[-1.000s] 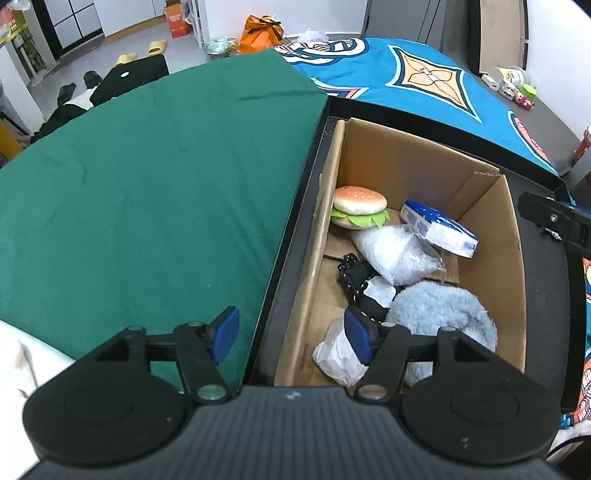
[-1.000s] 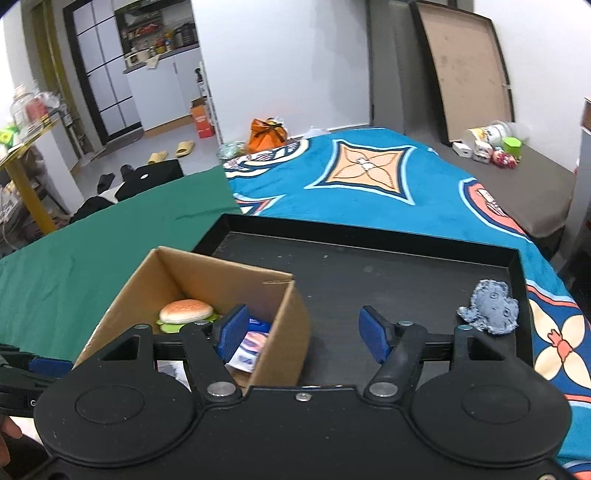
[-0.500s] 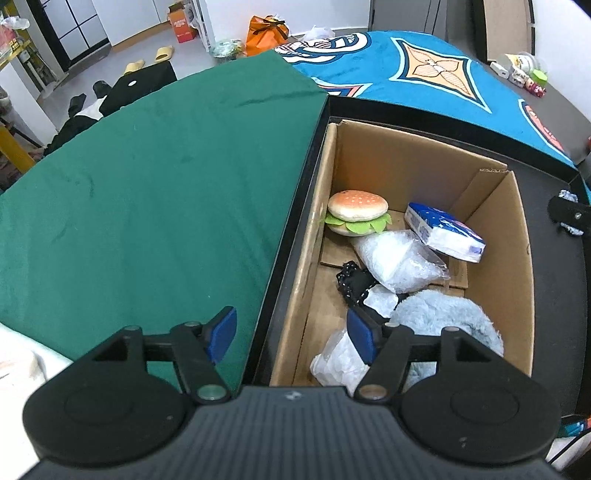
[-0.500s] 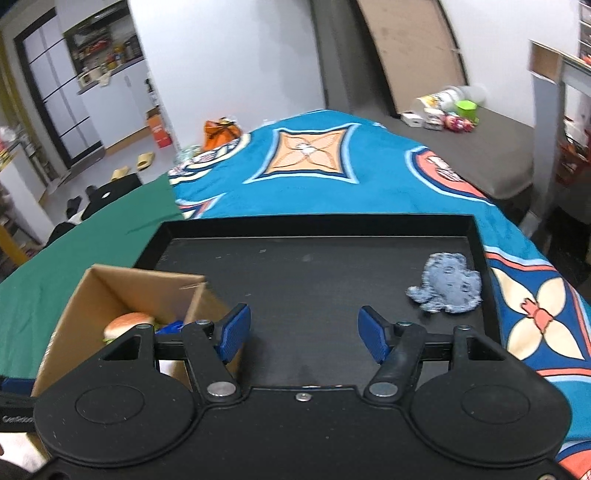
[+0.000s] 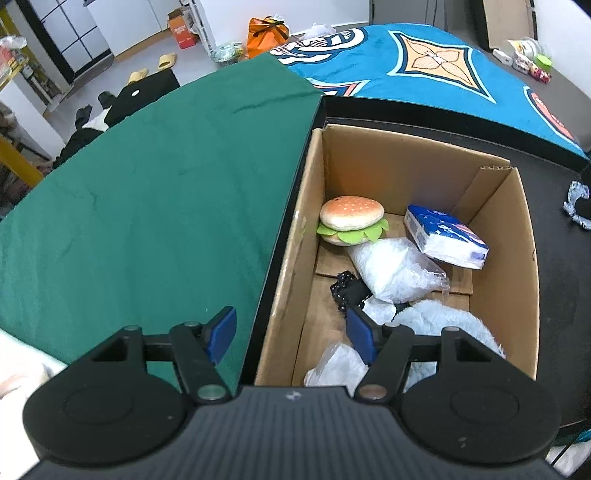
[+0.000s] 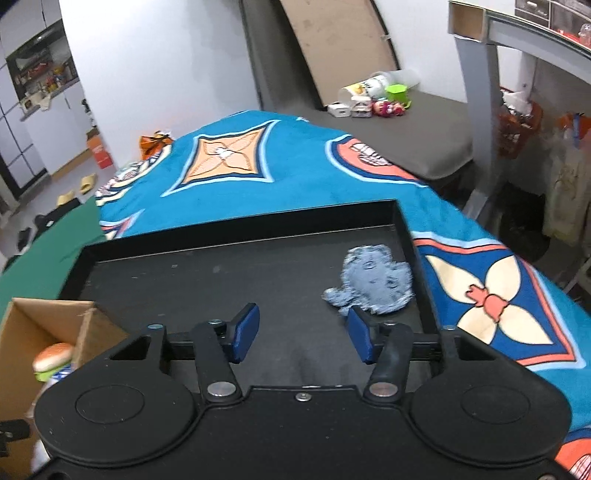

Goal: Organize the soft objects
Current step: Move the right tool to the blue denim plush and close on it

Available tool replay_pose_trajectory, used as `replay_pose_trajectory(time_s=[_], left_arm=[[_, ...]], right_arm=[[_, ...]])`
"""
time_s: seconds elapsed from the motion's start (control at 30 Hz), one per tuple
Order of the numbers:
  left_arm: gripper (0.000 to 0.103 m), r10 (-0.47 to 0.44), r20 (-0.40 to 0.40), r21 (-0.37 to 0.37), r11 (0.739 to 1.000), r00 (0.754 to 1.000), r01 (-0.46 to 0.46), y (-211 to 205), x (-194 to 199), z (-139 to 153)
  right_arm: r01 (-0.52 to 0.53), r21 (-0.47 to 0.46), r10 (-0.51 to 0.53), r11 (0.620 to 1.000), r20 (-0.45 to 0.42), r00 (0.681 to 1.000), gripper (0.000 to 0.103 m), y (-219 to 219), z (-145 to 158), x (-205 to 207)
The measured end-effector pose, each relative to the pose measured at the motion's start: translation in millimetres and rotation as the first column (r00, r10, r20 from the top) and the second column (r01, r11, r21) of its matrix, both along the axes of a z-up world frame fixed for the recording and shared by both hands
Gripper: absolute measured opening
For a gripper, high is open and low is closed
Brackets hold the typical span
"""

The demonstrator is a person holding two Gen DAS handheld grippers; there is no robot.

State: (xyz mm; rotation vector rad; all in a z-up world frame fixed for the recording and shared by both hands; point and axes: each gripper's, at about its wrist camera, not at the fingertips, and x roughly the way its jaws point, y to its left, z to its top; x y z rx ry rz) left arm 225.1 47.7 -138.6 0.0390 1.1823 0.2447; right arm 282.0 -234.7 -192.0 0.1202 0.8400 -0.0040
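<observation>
A cardboard box (image 5: 517, 258) stands on the black tray (image 6: 207, 280). It holds a plush burger (image 5: 351, 218), a tissue pack (image 5: 443, 236), a clear bag (image 5: 395, 269), a black dotted item (image 5: 347, 288) and a pale blue fluffy piece (image 5: 454, 325). My left gripper (image 5: 291, 332) hangs open over the box's near left wall, nothing between its fingers. A grey plush octopus (image 6: 373, 280) lies at the tray's right side. My right gripper (image 6: 301, 334) hovers just left of and before it. Its jaws are closing on nothing.
The tray rests where a green cloth (image 5: 147, 192) meets a blue patterned blanket (image 6: 277, 162). The box (image 6: 37, 325) is at the tray's left end. Beyond are a grey bench with small toys (image 6: 373, 103), an orange bag (image 5: 266, 29) and slippers on the floor.
My right gripper swung right across the tray and dropped toward the grey octopus, its jaws narrowing. The left gripper drifted slightly over the box.
</observation>
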Motion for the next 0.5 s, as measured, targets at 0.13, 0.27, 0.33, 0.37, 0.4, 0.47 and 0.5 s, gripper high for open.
replay_pose_trajectory(time_s=[0.13,0.27,0.33,0.37,0.4,0.47,0.5], left_arm=[[0.065,-0.002,-0.005,0.01,1.0,1.0,0.002,-3.1,6.1,-2.0],[0.065,0.002,-0.007,0.023,1.0,1.0,-0.002,-4.6,10.7,-5.7],[0.065,0.0,-0.008,0.027,1.0,1.0,0.0,-5.1,12.7,-6.6],[0.065,0.001,-0.01,0.032,0.999,1.0,-0.001,-4.9,13.8,-7.1],[0.065,0.004,-0.01,0.037,0.999,1.0,-0.004,-4.4,14.7,-7.6],[0.065,0.012,-0.009,0.036,0.999,1.0,-0.011,-2.0,16.6,-8.3],[0.065,0.016,-0.009,0.033,0.999,1.0,-0.016,-0.8,17.7,-8.9]], right_arm=[[0.026,-0.01,-0.026,1.0,-0.028,0.999,0.036,-10.3,-15.3,7.9],[0.046,-0.023,-0.047,0.999,-0.031,0.998,0.035,-15.6,-24.0,9.4],[0.054,-0.038,-0.055,0.998,-0.019,0.998,0.034,-15.7,-26.4,9.8],[0.056,-0.043,-0.056,0.998,-0.013,0.998,0.033,-15.6,-27.7,10.7],[0.054,-0.045,-0.054,0.998,-0.008,0.999,0.031,-15.2,-28.2,11.5],[0.047,-0.056,-0.047,0.997,0.003,0.999,0.031,-12.9,-29.7,13.1],[0.041,-0.061,-0.041,0.997,0.007,0.999,0.03,-11.8,-30.3,13.9]])
